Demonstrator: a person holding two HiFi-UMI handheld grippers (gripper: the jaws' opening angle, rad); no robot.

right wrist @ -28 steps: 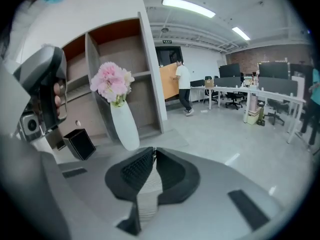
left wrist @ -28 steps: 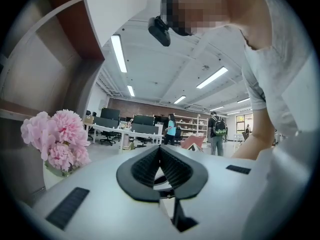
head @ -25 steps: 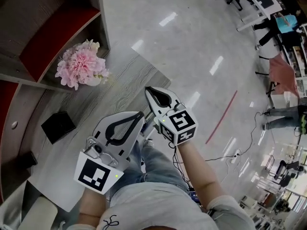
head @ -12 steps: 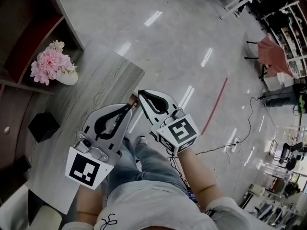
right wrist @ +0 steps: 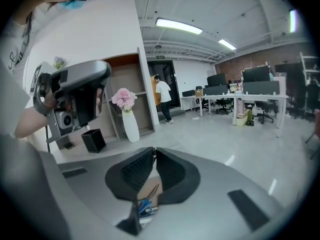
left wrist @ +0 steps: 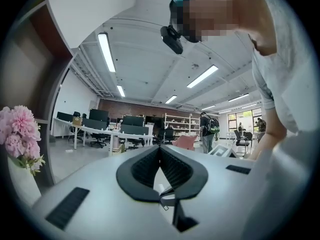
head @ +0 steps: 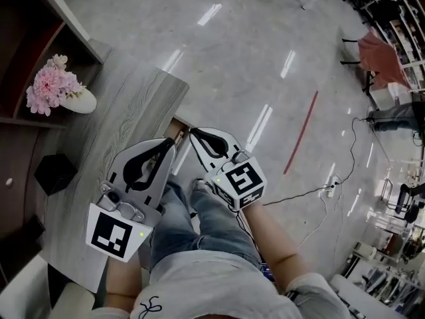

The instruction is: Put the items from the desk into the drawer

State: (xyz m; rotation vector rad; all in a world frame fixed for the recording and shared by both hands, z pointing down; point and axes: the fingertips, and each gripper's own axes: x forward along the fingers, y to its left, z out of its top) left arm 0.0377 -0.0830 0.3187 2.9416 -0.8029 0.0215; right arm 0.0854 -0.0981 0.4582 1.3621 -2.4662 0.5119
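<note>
Both tools are closed and hold nothing. The left gripper [head: 167, 145] and the right gripper [head: 193, 134] each have the jaw tips pressed together, in the middle of the head view, over the edge of the grey desk [head: 113, 131]. The open wooden drawer [head: 175, 127] is just above them, with something blue inside. A black box [head: 54, 173] stands on the desk at left, and a white vase with pink flowers [head: 60, 92] at upper left.

the left tongs [head: 169, 145] and the right tongs [head: 194, 133] are held side by side above the knees, jaws pressed together, nothing gripped.
</note>
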